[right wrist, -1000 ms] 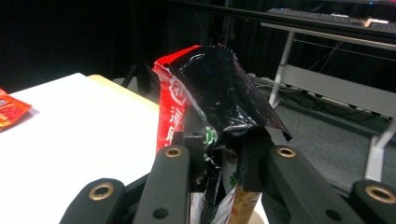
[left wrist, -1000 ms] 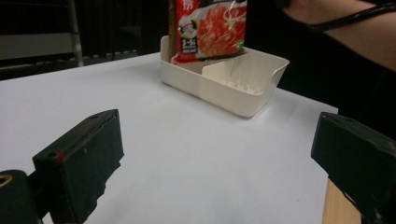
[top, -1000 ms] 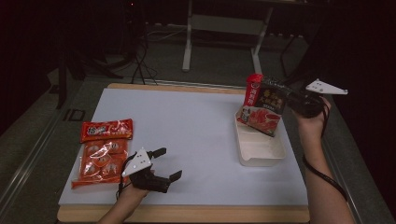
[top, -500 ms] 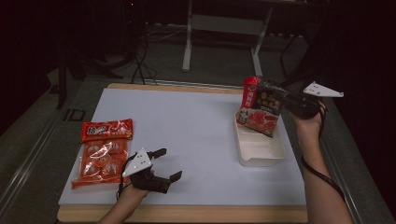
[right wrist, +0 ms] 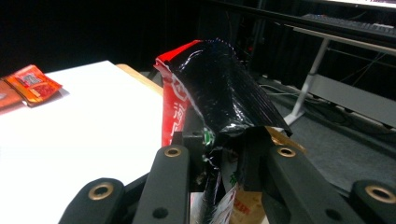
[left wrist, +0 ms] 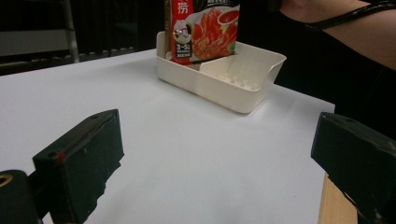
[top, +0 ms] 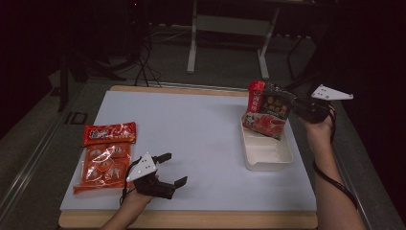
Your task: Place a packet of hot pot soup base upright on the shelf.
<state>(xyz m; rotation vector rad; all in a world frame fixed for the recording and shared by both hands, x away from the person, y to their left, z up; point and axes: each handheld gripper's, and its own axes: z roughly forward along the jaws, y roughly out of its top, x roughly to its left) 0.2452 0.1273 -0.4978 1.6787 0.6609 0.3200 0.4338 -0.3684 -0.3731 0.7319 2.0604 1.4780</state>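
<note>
Lowered slightly since a second ago, the right gripper (top: 296,106) has brought its red and black sauce packet (top: 266,115) down until the packet's bottom edge sits inside the far end of the white tray (top: 268,160). Its jaws are clamped on the packet's upper right edge, and the packet stands nearly upright, leaning a little. Well to the left of the tray, the left gripper (top: 168,168) rests on the white mat (top: 201,129) with its jaws spread apart and nothing between them. Farther left of the tray lie two orange snack packs (top: 106,153), untouched. Judging by this, the packet is almost placed but not released, and the snack packs remain to be handled.
</note>
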